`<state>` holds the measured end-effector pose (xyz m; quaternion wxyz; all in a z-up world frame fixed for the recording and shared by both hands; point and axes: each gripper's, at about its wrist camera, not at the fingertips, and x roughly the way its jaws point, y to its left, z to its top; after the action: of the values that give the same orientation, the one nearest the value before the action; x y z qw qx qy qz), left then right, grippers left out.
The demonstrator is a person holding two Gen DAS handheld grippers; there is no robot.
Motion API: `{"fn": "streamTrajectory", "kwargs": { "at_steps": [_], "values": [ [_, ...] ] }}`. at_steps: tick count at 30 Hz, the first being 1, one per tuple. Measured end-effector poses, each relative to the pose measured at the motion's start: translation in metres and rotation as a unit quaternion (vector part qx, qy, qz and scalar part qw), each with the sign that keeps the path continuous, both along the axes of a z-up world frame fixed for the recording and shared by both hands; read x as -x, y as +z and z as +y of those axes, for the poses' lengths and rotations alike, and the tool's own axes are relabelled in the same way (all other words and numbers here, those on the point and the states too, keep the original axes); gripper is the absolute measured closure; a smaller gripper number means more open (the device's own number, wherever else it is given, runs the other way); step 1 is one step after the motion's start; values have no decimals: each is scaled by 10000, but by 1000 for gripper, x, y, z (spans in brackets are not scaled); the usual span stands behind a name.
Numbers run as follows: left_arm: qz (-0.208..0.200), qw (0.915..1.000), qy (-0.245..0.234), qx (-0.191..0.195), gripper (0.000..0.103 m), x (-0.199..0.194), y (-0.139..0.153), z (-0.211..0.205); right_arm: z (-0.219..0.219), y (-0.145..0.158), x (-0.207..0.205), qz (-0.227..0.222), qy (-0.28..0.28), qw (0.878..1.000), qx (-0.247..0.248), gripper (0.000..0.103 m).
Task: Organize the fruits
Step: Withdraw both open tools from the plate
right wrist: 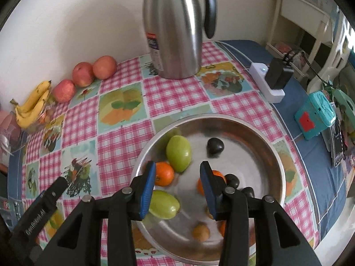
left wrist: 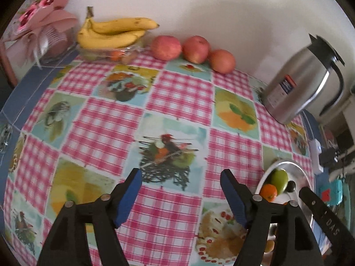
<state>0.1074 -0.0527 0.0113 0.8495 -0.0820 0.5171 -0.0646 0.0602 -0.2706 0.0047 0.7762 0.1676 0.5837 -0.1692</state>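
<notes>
A steel plate [right wrist: 255, 137] holds two green fruits [right wrist: 178, 153], two oranges [right wrist: 164, 174], dark plums [right wrist: 215, 146] and a small brown fruit [right wrist: 200, 232]. My right gripper [right wrist: 178, 165] hangs over the plate, open, with only bare steel showing between its blue pads. My left gripper [left wrist: 182, 174] stands open and empty above the checked tablecloth [left wrist: 177, 93], left of the plate [left wrist: 295, 173]. Along the far wall lie a bunch of bananas [left wrist: 115, 32] and three red apples [left wrist: 166, 47].
A steel thermos jug [right wrist: 175, 28] stands behind the plate near the wall. The bananas rest on a clear container [left wrist: 106, 53] beside a pink bouquet [left wrist: 44, 17]. A white power strip [right wrist: 266, 82] and a teal box [right wrist: 314, 115] sit at the table's right edge.
</notes>
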Motion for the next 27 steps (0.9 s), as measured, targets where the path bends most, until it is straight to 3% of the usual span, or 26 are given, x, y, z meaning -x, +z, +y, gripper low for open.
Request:
{"fn": "streamTrajectory", "kwargs": {
  "at_steps": [7, 13, 15, 18, 19, 21, 27],
  "values": [
    [70, 9999, 62, -112, 16, 0, -3, 6, 14, -2, -1, -28, 313, 9995, 10, 61],
    [121, 9995, 0, -298, 2, 1, -11, 3, 18, -10, 0, 27, 400, 9990, -206, 48],
    [99, 9994, 33, -319, 1, 1, -12, 5, 20, -13, 0, 82, 402, 9989, -219, 38],
    [88, 9993, 72, -358, 0, 2, -14, 8, 23, -17, 2, 139, 442, 9987, -209, 35],
    [84, 9993, 80, -360, 0, 3, -15, 9, 24, -18, 3, 140, 443, 9987, -226, 29],
    [82, 9992, 97, -388, 0, 4, -17, 12, 25, -18, 5, 83, 426, 9987, -260, 8],
    [-70, 9987, 137, -492, 0, 11, -16, 17, 31, -21, 13, 103, 455, 9986, -229, 6]
  ]
}}
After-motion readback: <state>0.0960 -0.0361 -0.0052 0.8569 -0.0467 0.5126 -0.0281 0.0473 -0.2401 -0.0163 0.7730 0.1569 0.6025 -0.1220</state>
